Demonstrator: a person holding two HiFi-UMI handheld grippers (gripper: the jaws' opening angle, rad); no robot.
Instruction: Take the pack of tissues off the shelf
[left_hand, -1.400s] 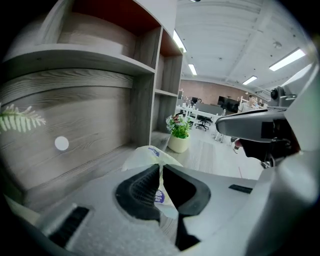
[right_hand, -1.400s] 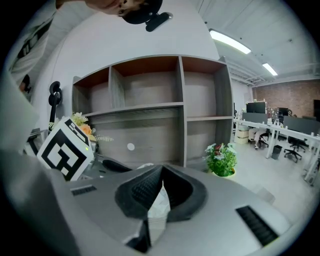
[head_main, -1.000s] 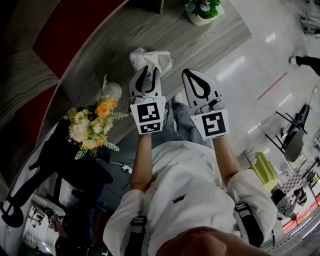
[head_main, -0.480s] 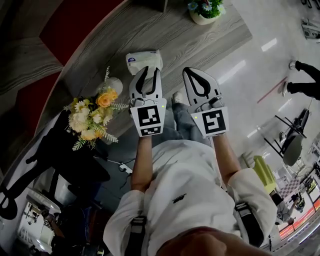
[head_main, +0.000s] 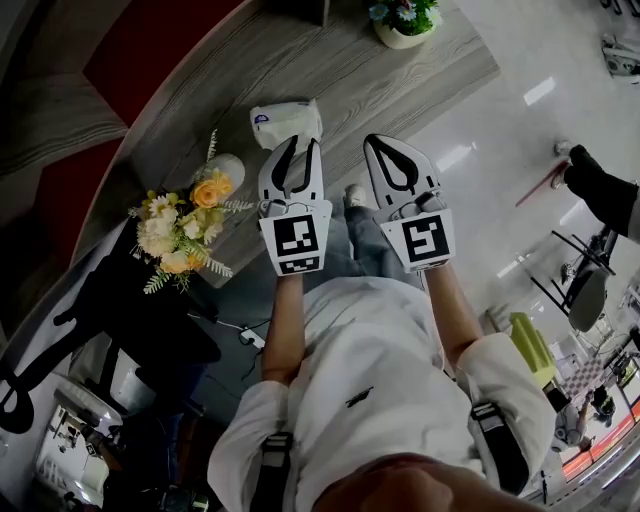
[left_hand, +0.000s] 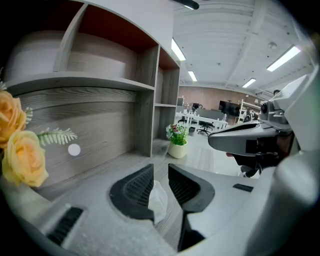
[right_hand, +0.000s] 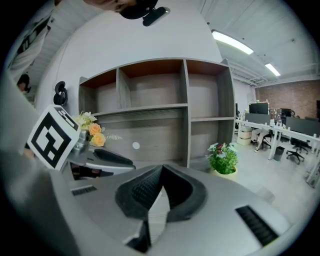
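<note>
The white tissue pack lies on the grey wooden counter, just ahead of my left gripper. That gripper's jaws stand a little apart and are closing. In the left gripper view the pack shows low in the gap of the left gripper, beyond the pads and not pressed by them. My right gripper hovers beside it over the counter's front edge, jaws together and empty. In the right gripper view the right gripper has its tips meeting.
A vase of yellow and white flowers stands at the counter's left end. A potted plant sits at the far right end. The shelf unit rises behind. A person's shoe is on the floor at the right.
A second ago the pack sat crumpled in my left jaws; now it lies flat on the counter ahead of the tips. Both grippers have drawn back slightly.
</note>
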